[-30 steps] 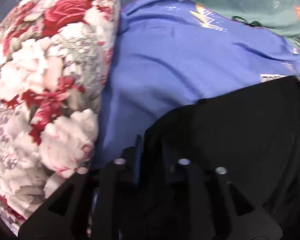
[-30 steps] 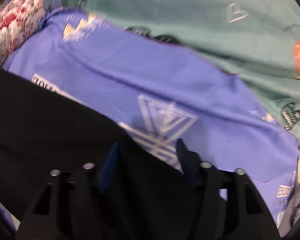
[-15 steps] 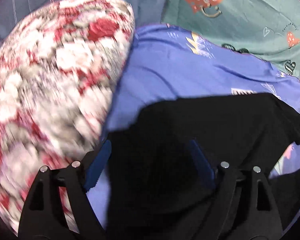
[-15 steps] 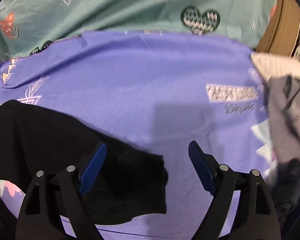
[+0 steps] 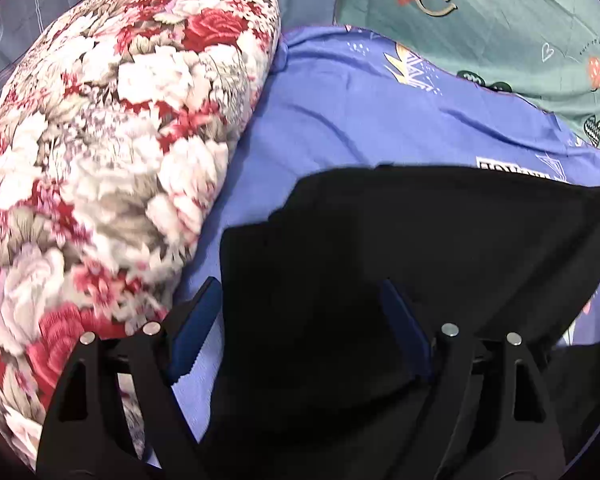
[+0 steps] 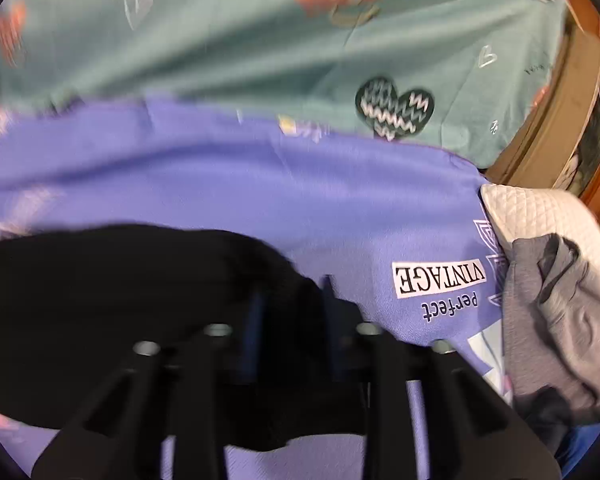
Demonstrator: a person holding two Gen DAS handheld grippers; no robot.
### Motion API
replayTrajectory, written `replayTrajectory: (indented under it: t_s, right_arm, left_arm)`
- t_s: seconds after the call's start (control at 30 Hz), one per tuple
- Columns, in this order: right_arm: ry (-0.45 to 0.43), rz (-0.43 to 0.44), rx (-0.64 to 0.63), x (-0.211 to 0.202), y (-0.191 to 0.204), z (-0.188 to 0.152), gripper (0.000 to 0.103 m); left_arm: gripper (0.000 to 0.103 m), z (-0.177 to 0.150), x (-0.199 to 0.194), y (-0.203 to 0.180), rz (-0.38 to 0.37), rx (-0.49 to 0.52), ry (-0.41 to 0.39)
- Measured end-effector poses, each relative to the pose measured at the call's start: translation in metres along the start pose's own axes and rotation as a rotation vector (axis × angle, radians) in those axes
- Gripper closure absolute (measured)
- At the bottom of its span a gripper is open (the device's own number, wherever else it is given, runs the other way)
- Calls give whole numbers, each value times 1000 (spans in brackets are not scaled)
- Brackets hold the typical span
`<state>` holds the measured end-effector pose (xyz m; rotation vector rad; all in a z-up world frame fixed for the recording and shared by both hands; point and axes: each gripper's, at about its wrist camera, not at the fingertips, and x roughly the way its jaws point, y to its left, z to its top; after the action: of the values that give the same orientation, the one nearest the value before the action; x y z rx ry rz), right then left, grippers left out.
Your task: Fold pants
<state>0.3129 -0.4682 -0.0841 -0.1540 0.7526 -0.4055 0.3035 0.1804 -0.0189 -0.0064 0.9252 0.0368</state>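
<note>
Lying across a purple-blue printed sheet [image 5: 352, 120], the black pants [image 5: 400, 264] spread from the foot of a red-and-white floral pillow [image 5: 112, 160] toward the right side of the bed. Over their near left end, the left gripper [image 5: 300, 328] stands with its blue pads [image 5: 194, 330] wide apart; the jaws have just been opening, and the dark cloth lies between them without either pad pressing on it. At the other end, seen from the right wrist, the right gripper [image 6: 290, 320] has just been closing its jaws around the edge of the pants [image 6: 112, 300], and its two fingers now sit close on either side of the black fabric, though motion blur hides whether they truly pinch it. Beyond the sheet lies a teal cover [image 6: 240, 40] printed with hearts. A grey garment [image 6: 548, 320] is heaped on a white quilted pad [image 6: 540, 208] at the right, beside a wooden frame [image 6: 572, 92].
</note>
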Motion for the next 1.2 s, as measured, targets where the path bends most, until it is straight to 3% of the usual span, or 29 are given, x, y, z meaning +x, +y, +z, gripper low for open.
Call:
replayTrajectory:
  t_s: [0.03,0.07,0.1,0.2,0.23,0.3,0.37,0.4,0.43,0.47,0.53,0.63,0.77,0.87,0.97,1.07,1.13,1.2]
  right_arm:
    - [71,-93,-43,17,10,-4,36]
    - [108,-120,-73,25,16,-5,31]
    - [92,-145,-96,24,20,-6,31]
    - [-12,-189,-29,-7,18,-7,28]
    - [-52,-161,-5,-21,18,-9,23]
    - [-104,1,8,-42,21,-13,20]
    - [-15,184,3,-36,25,-20,20]
    - [50,217,-8,-27,29,-24,20]
    - [125,195,-33,-12,32,-30,20]
    - [145,172,-35,-8,33,-32,19]
    - [118,145,8,-15,30,-24,19]
    - [-32,278,33,-52,45,-1,18]
    - [-61,479,-170,-79,115,32,12]
    - [-70,510,-352,-86,177,41,12]
    - [-48,522,-475,-77,222,48,12]
    - [-45,514,-538,-74,252,51,12]
    - [-24,539,-571,-69,263,53,15]
    - [8,565,-601,-66,275,54,31]
  left_arm:
    - [19,3,1,0,9,10,1]
    - [16,7,2,0,15,23,2]
    - [14,10,3,-1,24,40,1]
    - [9,21,4,-5,75,128,-26]
    - [7,25,5,-6,80,163,-36]
    - [7,33,11,-7,93,205,-40]
    - [7,41,23,-6,94,216,-28]
    - [7,45,29,-4,82,207,-20]
    - [7,48,33,-3,66,200,-10]
    - [7,51,38,-2,49,195,3]
    - [7,56,50,-3,11,195,30]
    - [7,57,65,-8,-15,244,60]
    - [7,60,80,-16,-36,301,77]
    - [7,63,85,-19,-73,298,80]
    - [16,65,88,-19,-103,283,86]
    - [32,66,91,-21,-131,295,103]
    - [59,67,91,-20,-173,288,117]
    - [76,67,91,-20,-213,275,131]
